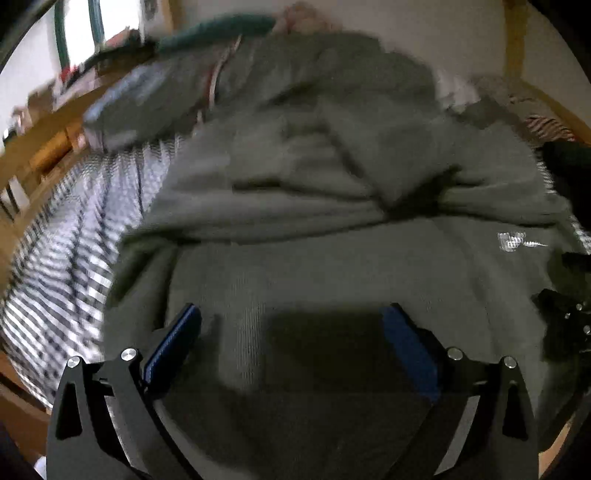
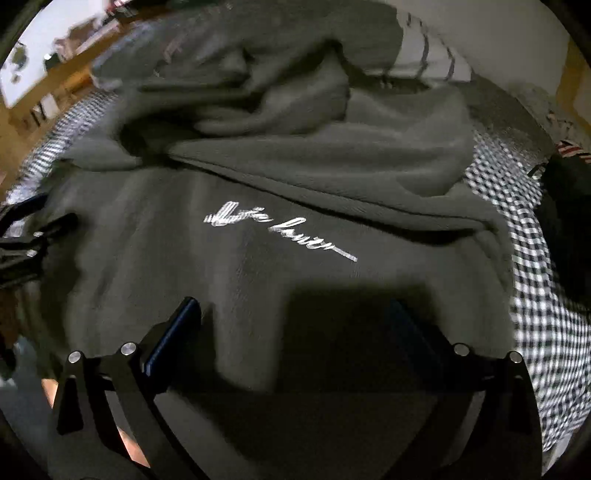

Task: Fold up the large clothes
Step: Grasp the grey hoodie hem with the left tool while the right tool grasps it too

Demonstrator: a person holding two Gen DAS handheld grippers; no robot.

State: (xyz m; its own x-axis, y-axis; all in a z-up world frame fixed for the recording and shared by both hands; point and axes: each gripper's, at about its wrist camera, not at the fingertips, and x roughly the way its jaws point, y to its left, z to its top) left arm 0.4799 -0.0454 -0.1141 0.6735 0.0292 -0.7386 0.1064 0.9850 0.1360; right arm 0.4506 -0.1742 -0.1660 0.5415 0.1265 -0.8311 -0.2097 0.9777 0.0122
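A large grey-green sweatshirt (image 1: 332, 240) lies spread on a checked cloth, bunched into thick folds at its far side. White script lettering (image 2: 277, 230) crosses its chest; the same lettering (image 1: 515, 242) shows at the right of the left wrist view. My left gripper (image 1: 291, 314) hovers just above the flat near part of the sweatshirt, jaws wide apart, nothing between the blue pads (image 1: 177, 336). My right gripper (image 2: 295, 310) hangs open over the sweatshirt (image 2: 295, 166) below the lettering. The other gripper shows as a dark shape (image 2: 33, 236) at the left edge.
A black-and-white checked cloth (image 1: 66, 240) covers the surface under the sweatshirt and shows again at the right (image 2: 535, 258). A wooden frame (image 1: 44, 147) runs along the far left. More clothes, one teal (image 1: 221, 31), lie piled at the back. A dark item (image 2: 569, 206) sits at the right.
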